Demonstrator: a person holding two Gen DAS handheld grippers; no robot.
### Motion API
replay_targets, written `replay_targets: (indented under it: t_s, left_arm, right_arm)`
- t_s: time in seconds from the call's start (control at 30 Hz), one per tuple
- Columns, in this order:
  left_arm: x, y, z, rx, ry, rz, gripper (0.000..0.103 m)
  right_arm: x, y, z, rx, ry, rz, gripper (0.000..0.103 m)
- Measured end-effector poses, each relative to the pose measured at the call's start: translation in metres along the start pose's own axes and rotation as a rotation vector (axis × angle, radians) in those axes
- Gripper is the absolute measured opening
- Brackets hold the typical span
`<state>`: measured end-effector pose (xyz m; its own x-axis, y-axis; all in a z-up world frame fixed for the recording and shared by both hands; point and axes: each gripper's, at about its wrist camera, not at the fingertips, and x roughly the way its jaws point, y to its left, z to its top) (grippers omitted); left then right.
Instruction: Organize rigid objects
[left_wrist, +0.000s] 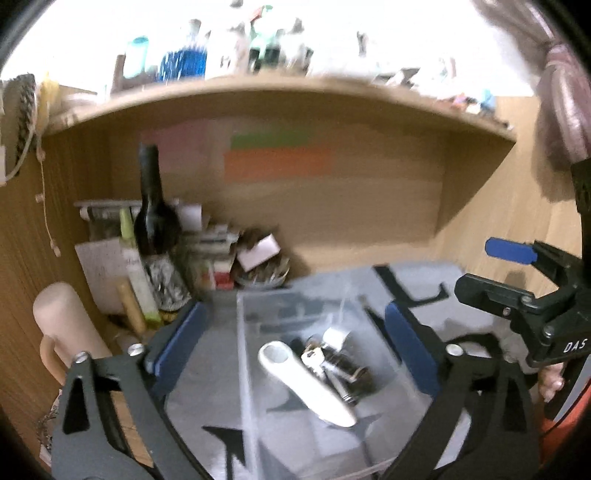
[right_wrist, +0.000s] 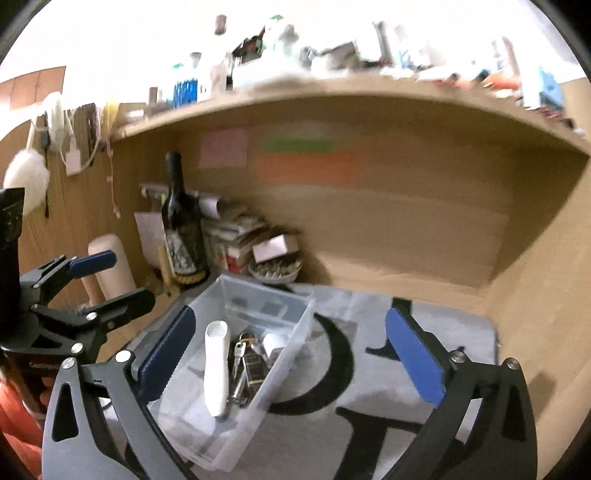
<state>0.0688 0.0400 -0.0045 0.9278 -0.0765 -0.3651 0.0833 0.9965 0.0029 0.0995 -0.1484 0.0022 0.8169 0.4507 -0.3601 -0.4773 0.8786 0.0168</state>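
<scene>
Both my hand-held grippers, left (left_wrist: 295, 343) and right (right_wrist: 291, 350), are spread wide and hold nothing; the clear bin (right_wrist: 236, 435) with the white handle (right_wrist: 216, 369), lying near-to-far, is nearer the left one.

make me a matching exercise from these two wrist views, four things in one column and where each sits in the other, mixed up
Things:
1. long white plastic handle-shaped tool
2. dark glass wine bottle
3. blue ribbed bottle
4. grey mat with black letters

Places:
A. on top of the wooden shelf
B. under the clear plastic bin
C. standing in the back left corner of the alcove
D. lying inside the clear plastic bin beside the metal keys

Pairs: 1-D, 2-C, 3-A, 4-B
</scene>
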Motion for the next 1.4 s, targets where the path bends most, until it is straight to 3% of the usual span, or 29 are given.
replay_targets:
  t_s: [0.17, 0.4, 0.8, 1.4]
  left_arm:
    - [-0.022, -0.019, 0.001, 0.002, -0.067, 0.002, 0.103]
    - [-0.042, -0.026, -0.006, -0.045, -0.101, -0.017, 0.103]
    - [-0.064, -0.034, -0.008, -0.022, -0.160, -0.010, 0.103]
    - [-0.071, -0.038, -0.010, -0.018, -0.181, -0.026, 0.103]
  right_arm:
    - [-0.028, -0.002, -0.005, -0.001, -0.047, -0.032, 0.103]
    - [-0.054, -0.002, -0.012, 0.010, -0.096, -0.045, 0.103]
    - [-0.067, 0.000, -0.018, 0.010, -0.122, -0.054, 0.103]
    - [-0.069, 0.006, -0.020, -0.010, -0.127, -0.054, 0.103]
